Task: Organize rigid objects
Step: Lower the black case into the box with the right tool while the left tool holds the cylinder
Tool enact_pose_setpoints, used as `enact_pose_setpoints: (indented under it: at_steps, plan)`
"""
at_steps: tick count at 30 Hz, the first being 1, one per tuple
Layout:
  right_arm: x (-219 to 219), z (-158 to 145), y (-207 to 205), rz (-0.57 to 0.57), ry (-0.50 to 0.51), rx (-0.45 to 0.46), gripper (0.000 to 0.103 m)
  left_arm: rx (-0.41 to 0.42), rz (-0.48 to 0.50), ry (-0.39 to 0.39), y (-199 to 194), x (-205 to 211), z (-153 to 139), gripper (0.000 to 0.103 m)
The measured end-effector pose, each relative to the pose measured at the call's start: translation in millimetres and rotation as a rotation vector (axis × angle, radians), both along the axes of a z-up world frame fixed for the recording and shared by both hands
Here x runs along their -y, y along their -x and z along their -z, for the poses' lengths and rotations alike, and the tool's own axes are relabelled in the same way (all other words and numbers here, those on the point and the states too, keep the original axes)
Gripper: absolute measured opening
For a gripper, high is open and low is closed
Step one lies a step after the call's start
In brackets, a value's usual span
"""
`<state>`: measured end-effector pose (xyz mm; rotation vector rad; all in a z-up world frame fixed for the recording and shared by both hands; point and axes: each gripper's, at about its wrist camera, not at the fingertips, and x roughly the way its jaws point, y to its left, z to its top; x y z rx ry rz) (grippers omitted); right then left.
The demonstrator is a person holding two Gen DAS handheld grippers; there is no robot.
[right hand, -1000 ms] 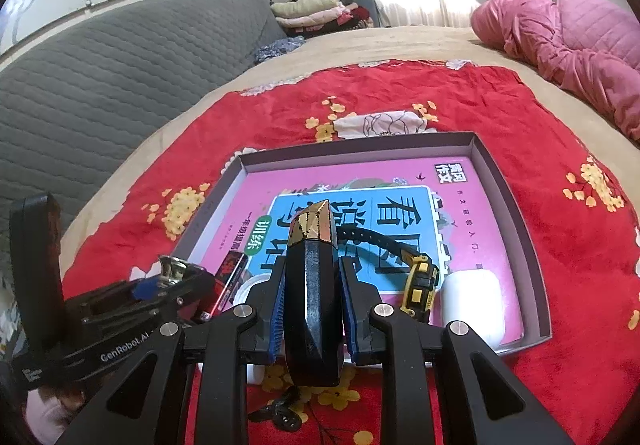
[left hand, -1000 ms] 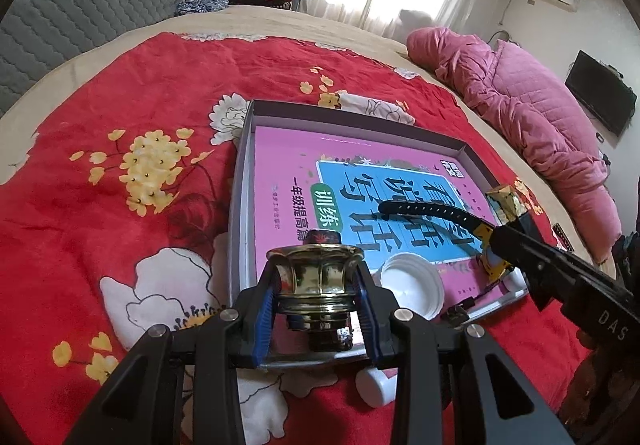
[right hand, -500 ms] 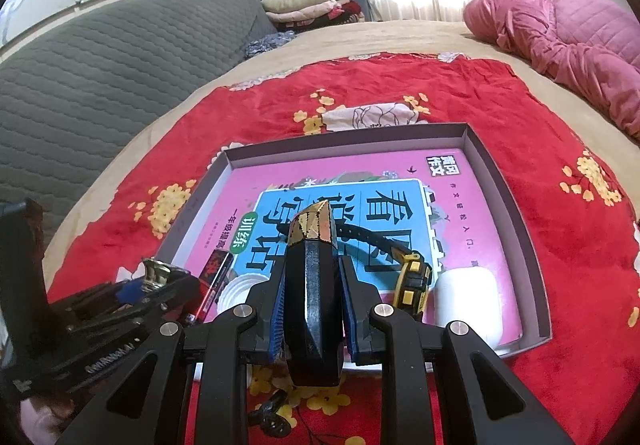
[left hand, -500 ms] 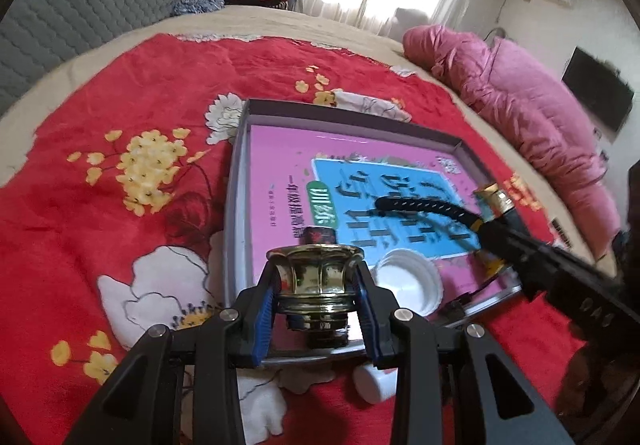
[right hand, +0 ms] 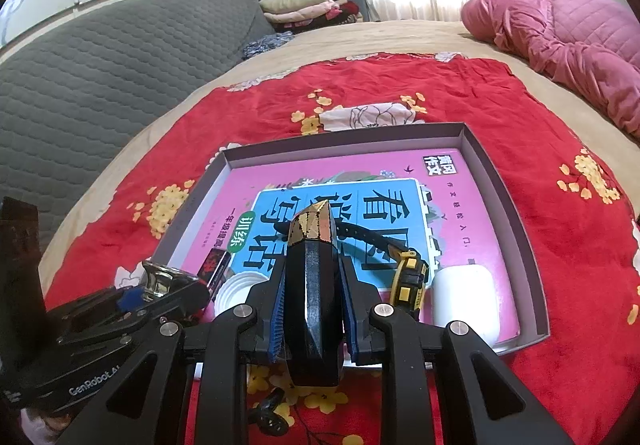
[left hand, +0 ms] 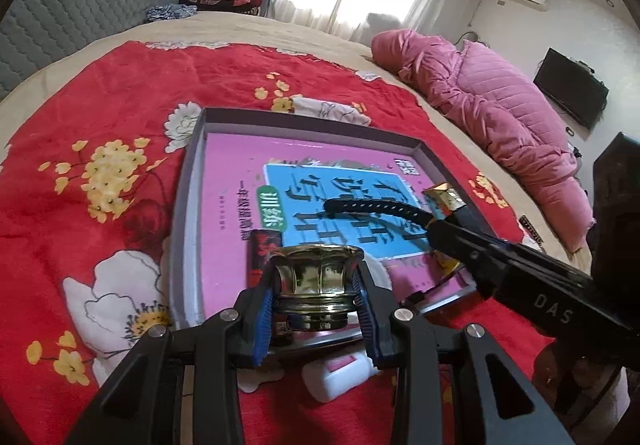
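Since a second ago: the left gripper [left hand: 318, 291] has eased a little nearer the box, so the red tube now peeks out above its load; the right one has not budged.
Left gripper: blue pads clamped on a golden fluted cap [left hand: 319, 277], held upright over the near edge of the box.
Right gripper [right hand: 312, 301]: jaws closed tight on a black faceted bottle [right hand: 314, 299] with a gold tip, pointing forward over the box's near edge.
Box [right hand: 506, 205]: a shallow grey tray on the red flowered blanket [right hand: 420, 85], its floor covered by a pink and blue book [right hand: 400, 197].
On the book: a black strap [right hand: 362, 235] running to a yellow and black tape measure [right hand: 410, 279], with a white case [right hand: 466, 295] just beside it, a white round lid [right hand: 240, 285] and a small red tube [right hand: 214, 265] near the left corner.
Outside the box: a white bottle [left hand: 340, 375] lying on the blanket, just below the left gripper.
Background: a pink quilted coat [left hand: 488, 117] on the bed, a grey headboard [right hand: 100, 85], folded clothes [right hand: 304, 7] by the window.
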<state>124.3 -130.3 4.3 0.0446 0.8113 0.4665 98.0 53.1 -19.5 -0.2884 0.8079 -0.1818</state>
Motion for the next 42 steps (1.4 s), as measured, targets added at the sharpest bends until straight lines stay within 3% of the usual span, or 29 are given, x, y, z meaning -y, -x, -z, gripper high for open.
enact_pose_setpoints:
  at_steps: [12,22,30,42]
  plan:
    - [-4.4,7.3,-4.0,-0.008,0.015,-0.019,0.024,0.005,0.032,0.001,-5.1,16.0,0.1,0.037]
    - [-10.0,25.0,-15.7,-0.027,0.115,-0.07,0.024,-0.005,0.064,0.02,-15.5,24.5,1.7,0.037]
    - [-10.8,29.1,-19.4,-0.03,0.173,-0.058,0.023,-0.065,0.084,-0.016,-21.6,30.1,12.9,0.037]
    - [-8.9,32.4,-23.7,-0.005,0.24,-0.065,0.024,-0.091,0.076,-0.057,-21.0,31.6,13.6,0.037]
